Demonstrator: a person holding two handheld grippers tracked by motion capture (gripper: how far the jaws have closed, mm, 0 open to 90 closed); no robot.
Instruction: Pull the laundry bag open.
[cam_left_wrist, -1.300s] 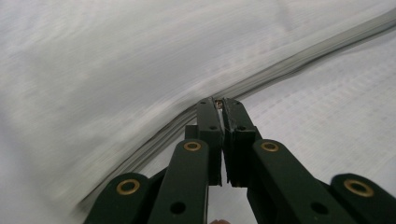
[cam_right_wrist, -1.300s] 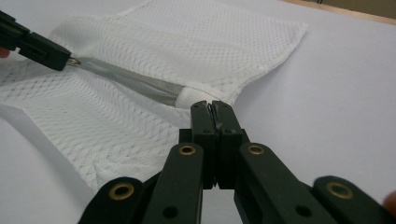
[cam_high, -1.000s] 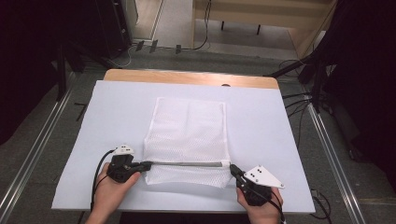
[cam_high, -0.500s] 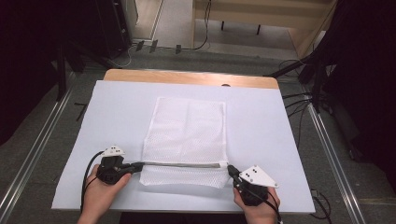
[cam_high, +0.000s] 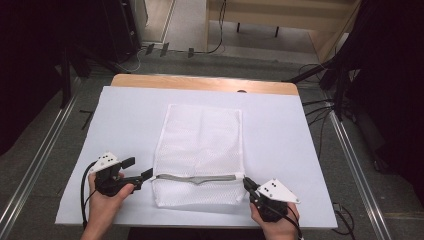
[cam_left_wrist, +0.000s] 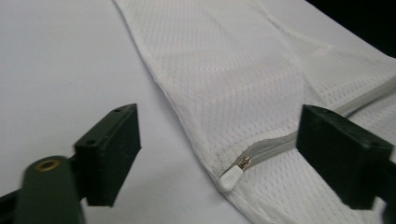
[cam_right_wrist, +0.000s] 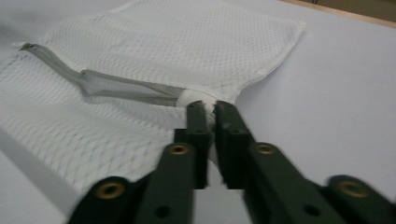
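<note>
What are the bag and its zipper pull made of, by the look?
The bag looks like white woven mesh fabric: a fine grid of holes, soft folds. The zipper pull looks like smooth white plastic or rubber, hard to tell which; the slider behind it glints like metal.

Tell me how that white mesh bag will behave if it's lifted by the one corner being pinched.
The mesh bag would probably drape and fold: it's thin open netting lying flat on the table cover. It looks empty, so likely very light. The right tool is shut on its corner by the zipper, so that heavier seam may sag and swing.
</note>
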